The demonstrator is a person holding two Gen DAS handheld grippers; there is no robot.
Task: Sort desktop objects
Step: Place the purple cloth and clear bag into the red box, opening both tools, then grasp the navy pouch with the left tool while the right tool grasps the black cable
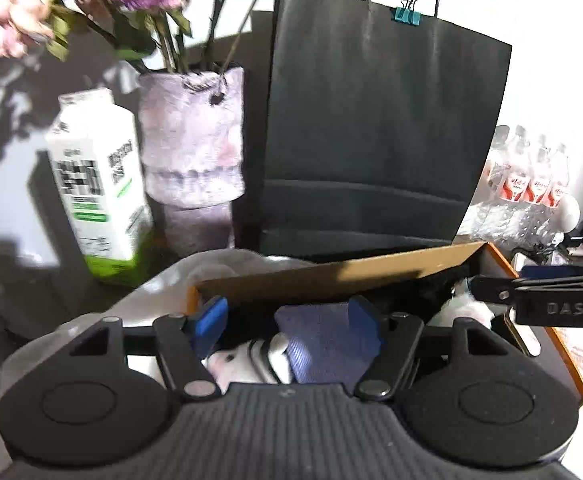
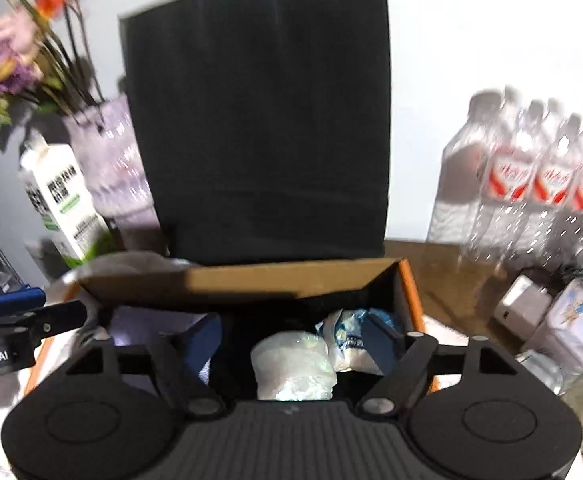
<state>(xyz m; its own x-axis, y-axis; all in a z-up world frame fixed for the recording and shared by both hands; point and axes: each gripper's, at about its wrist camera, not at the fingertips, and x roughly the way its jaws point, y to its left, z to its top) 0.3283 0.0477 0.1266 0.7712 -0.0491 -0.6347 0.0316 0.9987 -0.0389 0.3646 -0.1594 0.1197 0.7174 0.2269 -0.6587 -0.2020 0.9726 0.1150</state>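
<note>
Over the box (image 1: 331,276) both grippers are held spread and empty. Below the left gripper (image 1: 287,320) lie a purple cloth (image 1: 323,344) and a white toy (image 1: 235,364); a white packet (image 2: 291,364) lies under the right gripper (image 2: 295,336) — each arm nearest its own item.

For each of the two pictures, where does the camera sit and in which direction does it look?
Left wrist view: sits on the left gripper, looks forward and down into the cardboard box; the open blue-padded fingers show, and the right gripper enters at right.
Right wrist view: sits on the right gripper, looks into the same box; the left gripper enters at left.
Shared: box, black paper bag, milk carton, vase, water bottles.
</note>
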